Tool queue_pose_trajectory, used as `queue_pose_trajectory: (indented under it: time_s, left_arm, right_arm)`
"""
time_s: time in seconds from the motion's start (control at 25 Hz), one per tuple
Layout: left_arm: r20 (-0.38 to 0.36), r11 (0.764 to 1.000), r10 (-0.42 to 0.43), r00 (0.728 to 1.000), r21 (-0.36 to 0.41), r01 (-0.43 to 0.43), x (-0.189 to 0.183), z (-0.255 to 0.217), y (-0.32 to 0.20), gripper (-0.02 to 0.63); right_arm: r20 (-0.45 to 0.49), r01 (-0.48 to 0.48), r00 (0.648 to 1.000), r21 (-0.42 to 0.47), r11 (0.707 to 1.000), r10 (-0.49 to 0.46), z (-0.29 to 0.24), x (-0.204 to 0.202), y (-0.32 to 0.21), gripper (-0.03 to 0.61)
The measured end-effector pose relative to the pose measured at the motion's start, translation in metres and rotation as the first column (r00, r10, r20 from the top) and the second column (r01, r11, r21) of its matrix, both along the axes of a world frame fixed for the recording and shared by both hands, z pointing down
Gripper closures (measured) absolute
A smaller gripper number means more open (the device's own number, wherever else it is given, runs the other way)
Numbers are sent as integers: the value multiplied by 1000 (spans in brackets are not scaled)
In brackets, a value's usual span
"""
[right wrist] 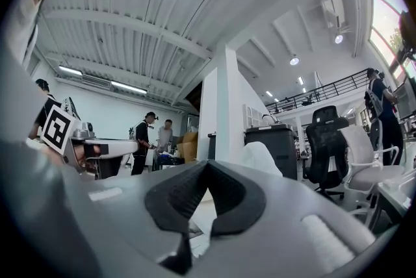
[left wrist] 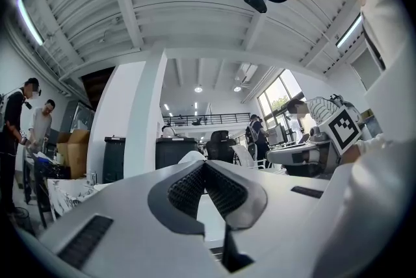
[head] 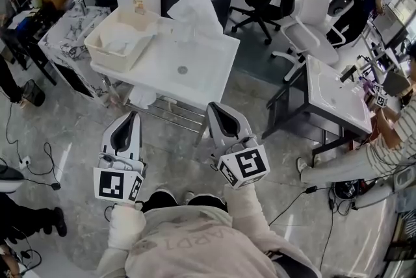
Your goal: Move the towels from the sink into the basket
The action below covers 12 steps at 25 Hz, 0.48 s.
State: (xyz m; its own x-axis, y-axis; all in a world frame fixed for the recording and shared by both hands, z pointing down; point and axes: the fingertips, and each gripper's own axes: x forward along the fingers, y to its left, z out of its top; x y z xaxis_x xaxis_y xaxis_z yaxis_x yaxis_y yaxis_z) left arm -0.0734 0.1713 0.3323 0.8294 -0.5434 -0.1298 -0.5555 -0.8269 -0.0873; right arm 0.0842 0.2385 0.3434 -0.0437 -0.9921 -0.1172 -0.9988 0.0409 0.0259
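Note:
A white sink (head: 195,65) stands ahead of me on a metal frame. A cream basket (head: 97,49) sits on its left end with white towels (head: 123,43) inside. Another white towel (head: 195,10) is heaped at the sink's back edge; it shows beyond the jaws as a white towel (left wrist: 188,157) in the left gripper view and a white towel (right wrist: 261,158) in the right gripper view. More white cloth (head: 142,99) hangs under the sink's front. My left gripper (head: 134,115) and right gripper (head: 212,108) hover short of the sink's front edge, both shut and empty, tips raised.
A second white sink table (head: 333,93) stands to the right, with a person's striped sleeve (head: 383,147) beside it. Office chairs (head: 312,17) are behind the sink. A marbled table (head: 68,33) is at left. Cables (head: 39,166) trail over the floor.

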Motion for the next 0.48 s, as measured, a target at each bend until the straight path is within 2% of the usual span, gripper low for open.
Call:
queue_pose_trajectory:
  time_s: [0.24,0.48]
  left_arm:
    - [-3,1000,7,1000,-1,-7,15,7,-25,609]
    - [-4,1000,30,1000,-3,-30,30,7,-74,609]
  right_arm:
    - [15,1,1000,2,1000,-1,8,16,-27,568]
    - [20,-22,1000,7,1000,22,6,28,-72,568]
